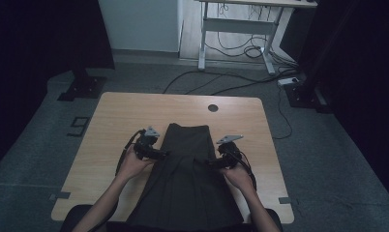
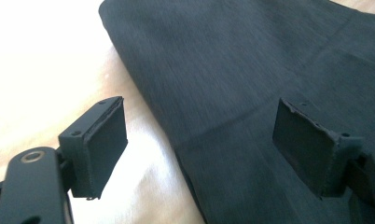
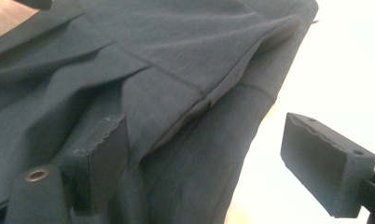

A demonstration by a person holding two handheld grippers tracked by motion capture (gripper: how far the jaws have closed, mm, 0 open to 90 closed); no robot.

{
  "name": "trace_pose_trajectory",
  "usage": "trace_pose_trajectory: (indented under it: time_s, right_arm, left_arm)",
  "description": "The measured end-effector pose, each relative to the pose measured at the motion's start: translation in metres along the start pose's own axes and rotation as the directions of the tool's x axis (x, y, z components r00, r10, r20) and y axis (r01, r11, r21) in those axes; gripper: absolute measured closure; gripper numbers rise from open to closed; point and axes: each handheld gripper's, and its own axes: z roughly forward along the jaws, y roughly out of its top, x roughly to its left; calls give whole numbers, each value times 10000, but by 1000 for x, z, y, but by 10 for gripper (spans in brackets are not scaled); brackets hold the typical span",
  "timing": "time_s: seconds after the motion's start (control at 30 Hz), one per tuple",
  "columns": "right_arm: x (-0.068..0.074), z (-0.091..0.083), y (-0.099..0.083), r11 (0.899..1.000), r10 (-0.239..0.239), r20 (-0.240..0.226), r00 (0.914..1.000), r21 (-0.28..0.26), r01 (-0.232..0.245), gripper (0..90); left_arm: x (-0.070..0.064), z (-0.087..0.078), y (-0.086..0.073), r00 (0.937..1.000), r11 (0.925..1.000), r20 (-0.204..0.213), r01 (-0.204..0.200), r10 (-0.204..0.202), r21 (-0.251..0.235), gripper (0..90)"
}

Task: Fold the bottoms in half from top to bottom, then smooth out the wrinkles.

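Here, left to right across the table:

Left gripper [image 1: 159,153]: held in the person's left hand [image 1: 132,163] at the garment's left edge. In the left gripper view [image 2: 200,140] its jaws stand wide apart, one over bare wood, the other over cloth, grasping nothing.

Garment [image 1: 185,179]: a dark piece of clothing, possibly trousers, lying lengthwise down the middle of the table [image 1: 115,116], its far end flat, its near end running off the table's near edge toward the person. Seams and a raised fold show in the right gripper view [image 3: 176,88].

Right gripper [image 1: 213,163]: held in the right hand [image 1: 238,175] at the garment's right edge. In its own view [image 3: 205,154] the jaws are released and spread, one on the cloth, the other over bare wood, with nothing between them.

Risk: a jaw closing now might catch a single layer rather than the whole edge, so the cloth could unfold or bunch when lifted. The raised fold near the right jaw makes this likelier there. The overhanging near end could also drag the garment off the table.

Writing: none readable on garment or grippers; a dark mark on the floor [image 1: 78,126] left of the table resembles a "9" or "5", though I cannot tell which.
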Motion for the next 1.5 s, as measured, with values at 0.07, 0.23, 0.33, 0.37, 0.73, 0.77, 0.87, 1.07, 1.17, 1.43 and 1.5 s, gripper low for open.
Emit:
trace_pose_trajectory:
  time_s: [0.07, 0.23, 0.33, 0.37, 0.73, 0.77, 0.87, 1.07, 1.17, 1.43, 1.5]
  right_arm:
    - [-3, 5, 5, 10000, 59, 66, 10000, 4, -59, 155]
    - [-10, 18, 14, 9997, 222, 170, 9996, 48, -222, 155]
    - [-15, 26, 19, 9993, 375, 283, 9989, 70, -377, 155]
    - [-16, 28, 20, 9991, 423, 285, 9987, 53, -425, 155]
    - [-29, 58, 35, 9968, 793, 584, 9951, 84, -799, 155]
    - [-30, 61, 36, 9967, 794, 619, 9949, 112, -803, 156]
    - [-34, 70, 36, 9963, 823, 788, 9935, 183, -840, 158]
    - [-38, 83, 35, 9966, 653, 1052, 9923, 438, -702, 176]
    - [-39, 86, 34, 9959, 758, 942, 9927, 427, -801, 229]
    - [-35, 83, 36, 9961, 697, 457, 9965, 518, -720, 536]
    - [-34, 82, 38, 9943, 835, 221, 9963, 653, -848, 649]
  left_arm:
    - [1, 6, 6, 10000, 10000, -41, -46, 47, 52, 174]
    - [4, 19, 16, 9998, 9998, -159, -127, 129, 171, 174]
    - [6, 27, 20, 9994, 9995, -298, -151, 160, 282, 174]
    - [7, 31, 22, 9993, 9994, -366, -106, 118, 320, 174]
    - [26, 50, 19, 9963, 9971, -618, 625, -598, 427, 194]
    - [27, 51, 18, 9958, 9965, -594, 718, -693, 416, 194]
    - [31, 56, 15, 9945, 9948, -579, 898, -870, 487, 181]
    - [36, 65, 11, 9951, 9936, -563, 853, -812, 747, 145]
    - [37, 66, 10, 9956, 9948, -533, 799, -765, 639, 147]
    - [31, 64, 12, 9982, 9974, 113, 582, -587, 415, 432]
    - [30, 63, 13, 9972, 9965, 271, 679, -693, 481, 512]
